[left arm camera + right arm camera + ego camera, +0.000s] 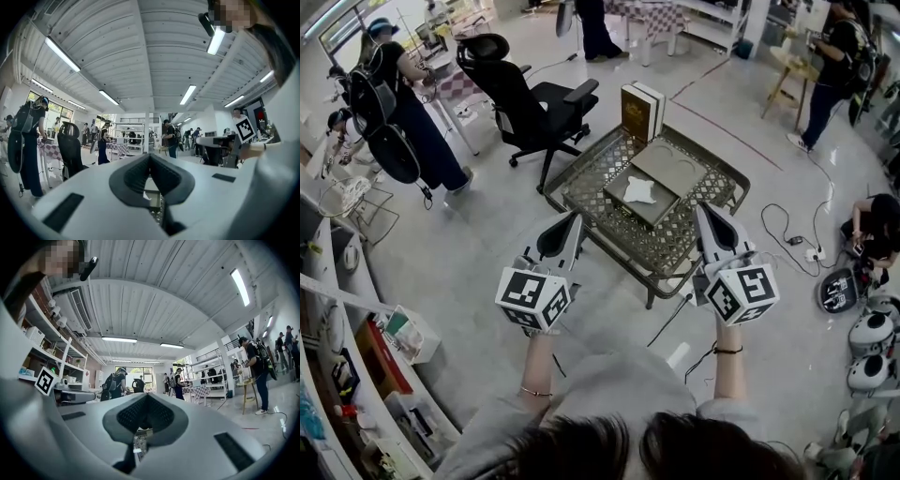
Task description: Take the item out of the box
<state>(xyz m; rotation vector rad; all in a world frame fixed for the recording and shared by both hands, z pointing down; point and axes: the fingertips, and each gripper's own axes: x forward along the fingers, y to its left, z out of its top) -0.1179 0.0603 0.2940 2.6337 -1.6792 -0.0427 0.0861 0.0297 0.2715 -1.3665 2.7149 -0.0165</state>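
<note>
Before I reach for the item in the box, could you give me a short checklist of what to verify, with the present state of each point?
1. Box open: ok, the lid lies flat next to it.
2. White item visible inside the box: ok.
3. Left tool empty: ok, jaws together, nothing between them.
4. Right tool empty: ok, jaws together, nothing between them.
5. Jaws open, ready for grasping: not ok, both tools are shut.
6. Item loose in the box: cannot tell.
</note>
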